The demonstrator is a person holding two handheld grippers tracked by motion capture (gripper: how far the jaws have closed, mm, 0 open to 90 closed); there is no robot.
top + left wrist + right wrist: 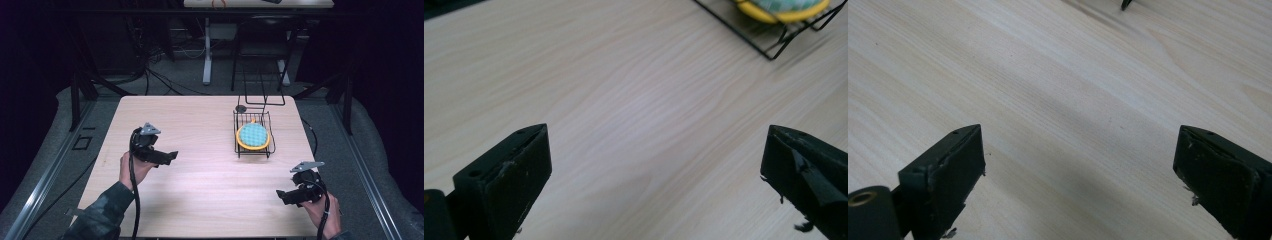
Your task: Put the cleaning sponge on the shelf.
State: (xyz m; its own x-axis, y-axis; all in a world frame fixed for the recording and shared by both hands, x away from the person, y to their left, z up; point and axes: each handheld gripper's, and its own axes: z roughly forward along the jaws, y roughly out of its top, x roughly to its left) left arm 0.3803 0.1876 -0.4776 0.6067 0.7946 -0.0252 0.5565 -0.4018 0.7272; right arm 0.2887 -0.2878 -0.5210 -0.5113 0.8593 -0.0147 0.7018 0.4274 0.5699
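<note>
Both jaws gaping and empty, the left gripper (172, 156) and right gripper (280, 195) flank a wire basket (239, 145) holding a yellow-rimmed disc (253, 135) at one o'clock.

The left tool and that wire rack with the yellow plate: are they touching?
Apart. The high view shows bare table between the left tool and the wire rack.

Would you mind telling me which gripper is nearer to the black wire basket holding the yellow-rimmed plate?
Right, narrowly. The right gripper sits below the wire basket, slightly to its right, near the table's front edge. The left gripper is farther off to the basket's left, jaws pointing toward it. Both are open and empty.
</note>
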